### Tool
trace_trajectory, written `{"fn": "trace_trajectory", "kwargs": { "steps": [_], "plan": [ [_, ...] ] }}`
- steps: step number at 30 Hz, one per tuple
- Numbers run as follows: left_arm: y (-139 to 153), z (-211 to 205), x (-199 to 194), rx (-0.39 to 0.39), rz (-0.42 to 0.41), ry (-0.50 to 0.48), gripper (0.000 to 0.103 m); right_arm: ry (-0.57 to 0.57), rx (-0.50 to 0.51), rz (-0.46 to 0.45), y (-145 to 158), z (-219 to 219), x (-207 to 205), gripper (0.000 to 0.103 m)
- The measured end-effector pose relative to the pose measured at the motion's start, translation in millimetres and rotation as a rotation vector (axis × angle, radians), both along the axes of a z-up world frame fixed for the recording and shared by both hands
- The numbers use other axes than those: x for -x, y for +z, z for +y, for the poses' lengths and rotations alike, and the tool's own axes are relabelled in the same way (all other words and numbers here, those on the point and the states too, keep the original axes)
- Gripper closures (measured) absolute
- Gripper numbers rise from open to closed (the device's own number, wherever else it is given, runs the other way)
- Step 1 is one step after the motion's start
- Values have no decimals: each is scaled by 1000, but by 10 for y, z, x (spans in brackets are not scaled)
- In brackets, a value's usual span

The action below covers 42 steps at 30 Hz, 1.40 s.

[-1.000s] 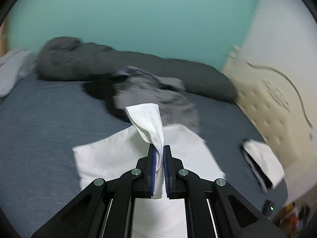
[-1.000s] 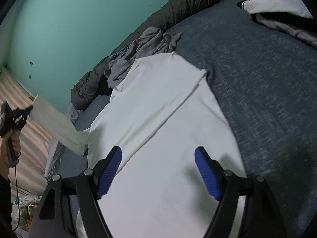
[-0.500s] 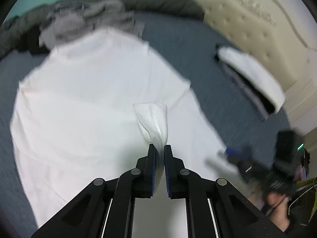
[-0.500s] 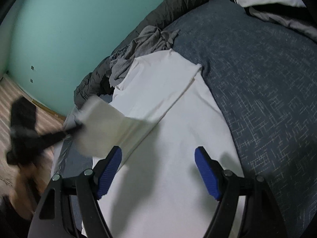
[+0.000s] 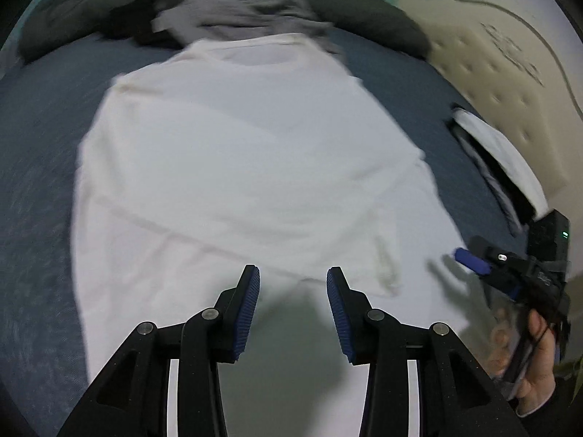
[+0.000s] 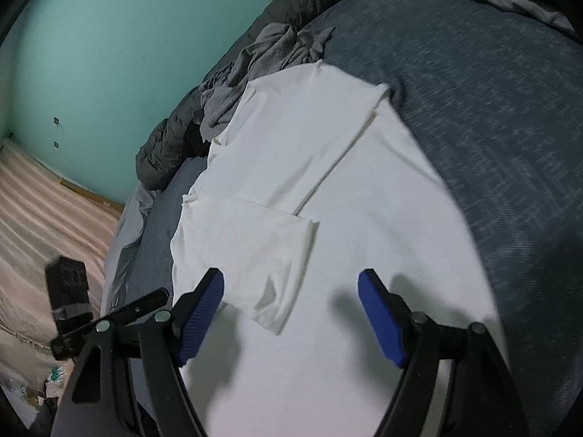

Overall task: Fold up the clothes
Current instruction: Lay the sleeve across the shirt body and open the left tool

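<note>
Right now my left gripper (image 5: 293, 304) is spread wide with nothing between its blue pads, hovering over the lower part of the white T-shirt (image 5: 255, 153). That shirt lies flat on the dark blue bed (image 5: 36, 145), collar end toward the far side, where a heap of grey clothes (image 5: 233, 11) sits just beyond it against the dark grey duvet (image 5: 382, 22).

My right gripper (image 6: 291, 313) is also spread open and empty, poised above the same white T-shirt (image 6: 364, 218). From this side I can see both sleeves folded inward onto the body: one sleeve (image 6: 251, 251) lies across the near left part of the shirt, its cuff end just ahead of my left-hand pad, and the other long fold (image 6: 309, 123) runs along the far part. The left gripper (image 6: 145, 302) shows at the left edge here, low beside the bed's edge.

In the left wrist view, my right gripper (image 5: 473, 258) appears at the right edge, held by my hand (image 5: 535, 360), its blue tip over the shirt's right border. A folded white and dark stack (image 5: 499, 160) rests on the bed near the padded cream headboard (image 5: 510, 73). A teal wall (image 6: 109, 36) stands behind the bed (image 6: 492, 91).
</note>
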<state>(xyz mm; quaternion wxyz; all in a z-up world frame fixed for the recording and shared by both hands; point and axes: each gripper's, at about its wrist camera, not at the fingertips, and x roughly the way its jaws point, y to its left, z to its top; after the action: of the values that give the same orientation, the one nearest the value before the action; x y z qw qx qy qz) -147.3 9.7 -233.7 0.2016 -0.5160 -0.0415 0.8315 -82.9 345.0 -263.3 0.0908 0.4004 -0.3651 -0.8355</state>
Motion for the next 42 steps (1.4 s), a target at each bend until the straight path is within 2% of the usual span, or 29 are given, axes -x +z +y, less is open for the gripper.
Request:
{"fn": "trace_trajectory", "kwargs": {
  "steps": [4, 8, 13, 14, 15, 17, 20, 21, 27, 32, 34, 35, 36, 38, 42],
  "plan": [
    [-85, -372, -38, -14, 7, 83, 61, 89, -59, -9, 41, -333, 148, 26],
    [-103, -691, -140, -64, 31, 166, 61, 186, -192, -58, -41, -710, 320, 26],
    [-87, -899, -265, -84, 33, 188, 61, 183, -374, -135, -189, -950, 421, 26],
    [-68, -966, -281, -93, 33, 203, 61, 183, -397, -145, -217, -982, 423, 31],
    [-48, -1033, -297, -103, 34, 219, 61, 186, -401, -145, -239, -1001, 411, 54],
    [-15, -1134, -320, -119, 35, 241, 61, 191, -387, -151, -280, -1005, 401, 81],
    [39, -1205, -328, -111, 46, 252, 61, 175, -371, -149, -280, -934, 331, 95],
    [64, -1223, -333, -110, 50, 254, 61, 157, -358, -149, -261, -881, 290, 96],
    [152, -1218, -326, -128, 65, 256, 61, 64, -249, -132, -142, -537, -9, 96],
    [223, -1180, -323, -131, 73, 252, 61, -15, -191, -162, -125, -358, -162, 95],
    [244, -1164, -315, -128, 75, 247, 61, -44, -153, -151, -97, -278, -197, 81],
    [245, -1155, -302, -121, 74, 244, 61, -57, -145, -135, -69, -255, -198, 63],
    [247, -1146, -288, -114, 73, 242, 61, -69, -137, -118, -41, -232, -199, 54],
    [241, -1151, -252, -101, 74, 242, 61, -81, -97, -88, -19, -191, -186, 52],
    [214, -1194, -127, -70, 73, 248, 61, -78, -60, -89, -71, -185, -90, 51]
  ]
}}
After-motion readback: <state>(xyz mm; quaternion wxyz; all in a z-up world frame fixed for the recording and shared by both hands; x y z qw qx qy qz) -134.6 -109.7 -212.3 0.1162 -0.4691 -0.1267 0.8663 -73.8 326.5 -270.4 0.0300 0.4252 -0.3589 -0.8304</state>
